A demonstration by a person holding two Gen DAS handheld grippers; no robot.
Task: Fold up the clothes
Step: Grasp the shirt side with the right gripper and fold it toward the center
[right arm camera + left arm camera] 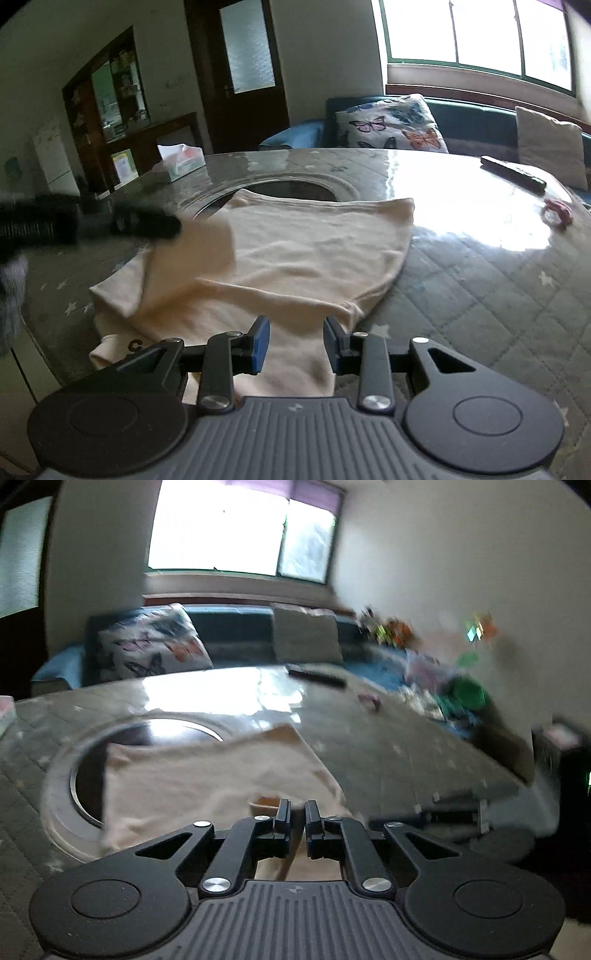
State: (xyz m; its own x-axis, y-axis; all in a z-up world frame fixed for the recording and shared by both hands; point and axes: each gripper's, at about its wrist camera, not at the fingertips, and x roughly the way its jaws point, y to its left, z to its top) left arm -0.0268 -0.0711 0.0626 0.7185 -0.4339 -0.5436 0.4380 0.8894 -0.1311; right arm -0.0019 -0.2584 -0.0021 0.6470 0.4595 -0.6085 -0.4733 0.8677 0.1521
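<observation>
Our left claw [297, 814] pinched the cream shirt [295, 251], partly folded on the tabletop [480, 266]; our right claw [297, 341] gaped empty, folds remaining.

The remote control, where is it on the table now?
In the right wrist view the remote lies at the far right edge of the table, beyond the shirt and near the sofa's grey cushion.

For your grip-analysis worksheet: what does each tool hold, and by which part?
Left tool pinches the cream garment at a lifted edge fold. Right tool is open over it, holding nothing.
</observation>
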